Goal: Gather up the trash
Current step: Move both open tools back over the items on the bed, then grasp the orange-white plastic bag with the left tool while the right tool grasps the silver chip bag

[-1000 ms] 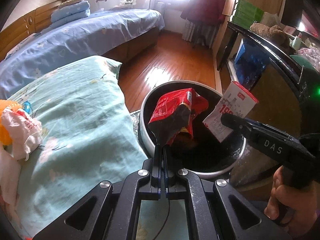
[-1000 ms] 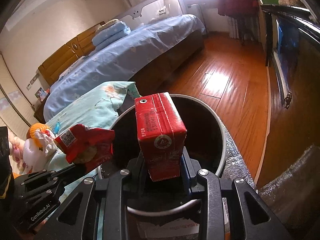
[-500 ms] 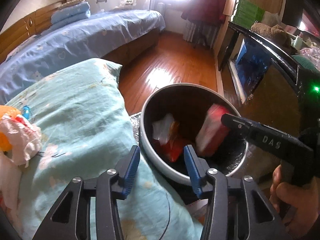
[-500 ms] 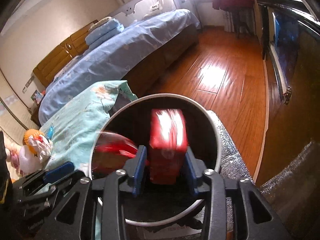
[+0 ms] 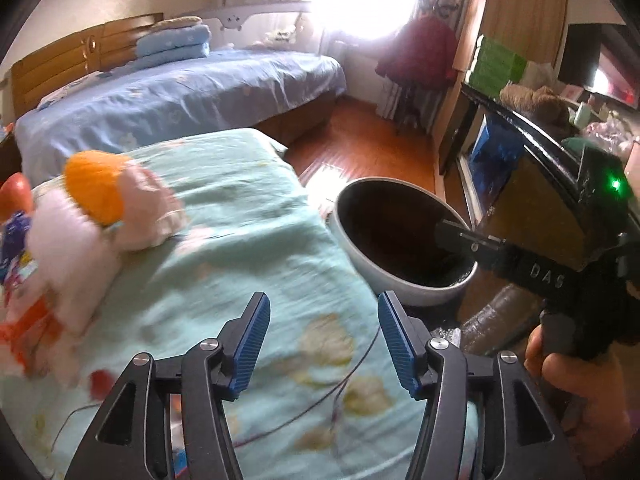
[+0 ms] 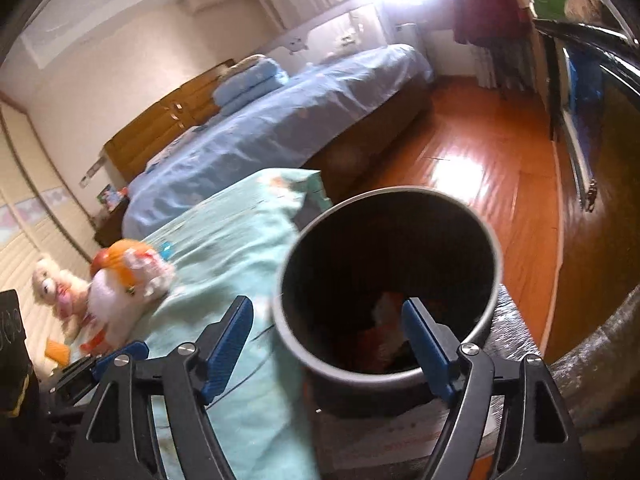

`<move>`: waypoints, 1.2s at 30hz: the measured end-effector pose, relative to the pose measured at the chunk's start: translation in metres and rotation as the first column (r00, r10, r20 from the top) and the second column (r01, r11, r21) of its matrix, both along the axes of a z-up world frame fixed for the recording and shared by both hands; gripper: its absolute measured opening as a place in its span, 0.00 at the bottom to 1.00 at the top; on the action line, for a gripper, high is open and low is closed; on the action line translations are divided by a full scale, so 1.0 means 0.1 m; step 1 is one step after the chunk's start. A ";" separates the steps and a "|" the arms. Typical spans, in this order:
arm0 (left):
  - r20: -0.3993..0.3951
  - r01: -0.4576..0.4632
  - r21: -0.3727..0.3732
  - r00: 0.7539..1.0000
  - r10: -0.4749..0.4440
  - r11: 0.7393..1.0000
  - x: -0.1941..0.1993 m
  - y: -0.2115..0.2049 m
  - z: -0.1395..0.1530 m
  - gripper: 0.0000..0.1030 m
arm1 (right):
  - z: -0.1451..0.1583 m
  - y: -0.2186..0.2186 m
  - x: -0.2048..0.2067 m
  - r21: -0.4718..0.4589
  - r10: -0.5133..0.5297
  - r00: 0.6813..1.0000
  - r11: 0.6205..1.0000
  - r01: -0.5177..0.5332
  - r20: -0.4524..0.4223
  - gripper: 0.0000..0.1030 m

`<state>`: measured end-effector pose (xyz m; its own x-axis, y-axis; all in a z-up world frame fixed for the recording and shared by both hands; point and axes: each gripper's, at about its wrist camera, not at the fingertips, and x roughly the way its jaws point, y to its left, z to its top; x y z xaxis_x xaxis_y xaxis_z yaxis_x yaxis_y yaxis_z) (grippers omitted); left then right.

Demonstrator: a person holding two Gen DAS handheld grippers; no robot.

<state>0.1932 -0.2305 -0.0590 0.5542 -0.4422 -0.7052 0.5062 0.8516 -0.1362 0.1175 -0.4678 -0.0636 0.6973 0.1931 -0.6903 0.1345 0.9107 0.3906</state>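
Red and white wrappers (image 6: 386, 330) lie crumpled at the bottom of the dark bin (image 6: 490, 248) — blurred, hard to read. Its pale rim stands just beside the mint quilt (image 5: 248, 216), wooden floor (image 6: 492, 168) open beyond. The right gripper (image 6: 328, 334) hangs above the bin's near rim, fingers opening wide, nothing between them. The left gripper (image 5: 322, 338) is over the quilt, fingers parting, empty too. A plush toy (image 5: 96, 216) rests on the quilt — a blue bed (image 5: 180, 96) behind.
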 end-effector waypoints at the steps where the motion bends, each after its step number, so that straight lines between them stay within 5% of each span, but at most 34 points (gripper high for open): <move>1: 0.008 -0.013 0.004 1.000 0.013 1.000 -0.05 0.08 0.01 0.55 | 0.00 0.06 -0.02 0.005 0.010 1.000 1.000 -0.010 0.000 0.76; 21: 0.015 -0.290 -0.047 0.957 0.291 0.956 -0.90 1.69 0.17 0.55 | 0.07 1.38 -0.30 0.087 0.252 0.968 0.964 -0.253 0.013 0.76; 36: -0.036 -0.396 0.019 0.917 0.397 0.918 -1.22 2.23 0.08 0.64 | 0.02 2.20 -0.37 -0.006 0.396 0.918 0.918 -0.396 0.004 0.83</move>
